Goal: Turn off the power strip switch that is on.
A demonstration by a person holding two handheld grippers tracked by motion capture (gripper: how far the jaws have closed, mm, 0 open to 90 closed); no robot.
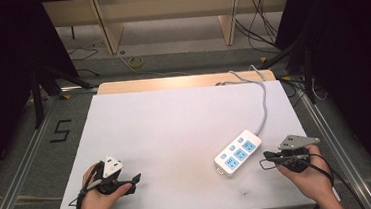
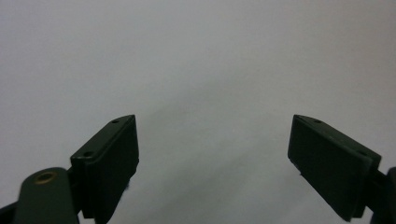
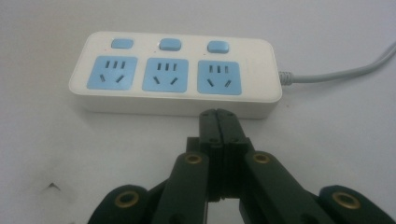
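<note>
**Two grippers set, one aimed at the power strip**

One power strip [image 3: 175, 74] lies flat on the bench [image 1: 165, 131], toward its right side, sockets and switches facing up so they can be reached from above. Its cord [image 1: 263, 103] trails off the far edge, out of the way. The right gripper [image 3: 217, 114] has its jaws pressed together, empty, pointing at the strip's near long side, seemingly ready to press or nudge. The left gripper [image 2: 212, 144] stands wide, empty, over bare bench well apart, likely waiting.
</note>
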